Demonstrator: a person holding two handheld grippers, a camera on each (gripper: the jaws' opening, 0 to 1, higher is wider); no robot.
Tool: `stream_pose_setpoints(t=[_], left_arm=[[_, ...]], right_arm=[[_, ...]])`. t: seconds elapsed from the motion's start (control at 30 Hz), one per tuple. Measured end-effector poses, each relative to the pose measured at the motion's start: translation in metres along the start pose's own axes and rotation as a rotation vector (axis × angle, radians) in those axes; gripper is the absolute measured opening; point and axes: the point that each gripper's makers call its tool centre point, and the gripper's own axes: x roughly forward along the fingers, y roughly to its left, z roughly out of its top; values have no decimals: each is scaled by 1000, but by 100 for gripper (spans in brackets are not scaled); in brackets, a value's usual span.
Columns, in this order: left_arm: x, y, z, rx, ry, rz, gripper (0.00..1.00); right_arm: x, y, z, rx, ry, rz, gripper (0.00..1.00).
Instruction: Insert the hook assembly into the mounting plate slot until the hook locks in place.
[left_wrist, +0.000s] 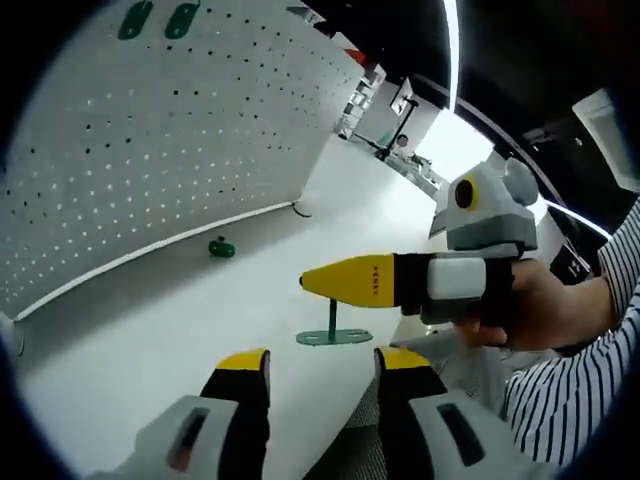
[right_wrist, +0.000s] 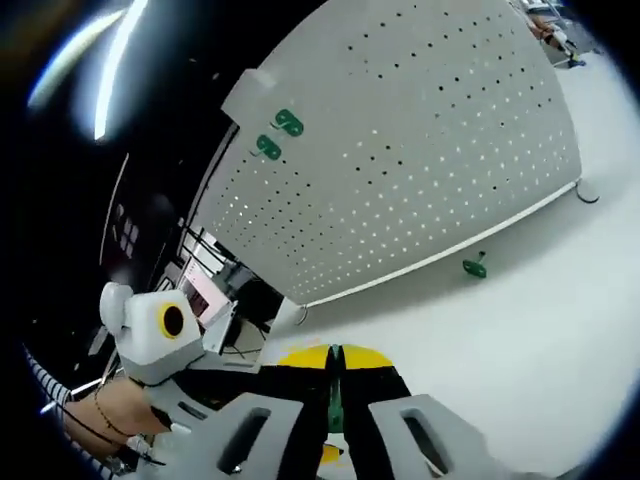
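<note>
One white pegboard (left_wrist: 150, 140) stands on the table (left_wrist: 150, 340). Two green plates (right_wrist: 278, 135) sit on the pegboard's upper part. Two more green pieces are off the pegboard: one hook assembly (left_wrist: 333, 334) and one small hook (left_wrist: 221, 247) near the pegboard's foot.

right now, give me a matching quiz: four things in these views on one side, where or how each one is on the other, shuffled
Things:
1. green mounting plates
2. loose green piece
3. green hook assembly
4. left claw

Place or state:
a. lying on the table near the pegboard's foot
b. open, holding nothing
c. high on the pegboard
d. clamped in the right claw

Pairs: 1-c, 2-a, 3-d, 4-b
</note>
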Motion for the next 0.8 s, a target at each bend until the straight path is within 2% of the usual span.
stream_pose_setpoints(t=[0.23,0.8], left_arm=[[0,-2,13,4,-54,35,42],[-2,2,21,12,-75,57,35]], right_arm=[[3,5,5,0,-29,10,0],[7,17,5,-47,-43,15,0]])
